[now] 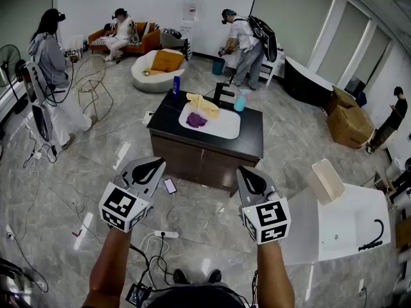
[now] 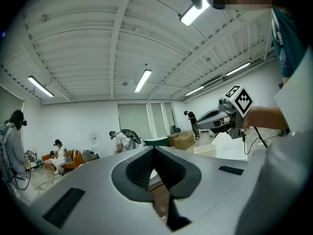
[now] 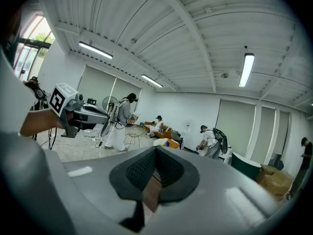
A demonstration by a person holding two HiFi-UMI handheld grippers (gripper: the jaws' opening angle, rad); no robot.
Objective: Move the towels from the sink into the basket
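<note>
Left hand-held gripper [image 1: 151,167] and right hand-held gripper [image 1: 248,177], jaws together (both empty).

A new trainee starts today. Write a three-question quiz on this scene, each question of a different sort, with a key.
1. True or false: the left gripper holds a towel.
2. Pick one: the purple towel lies A) on the floor, B) in the white sink, C) on the sofa.
3. Fill in: the jaws of the right gripper are ____.
Key: 1 false; 2 B; 3 shut.
</note>
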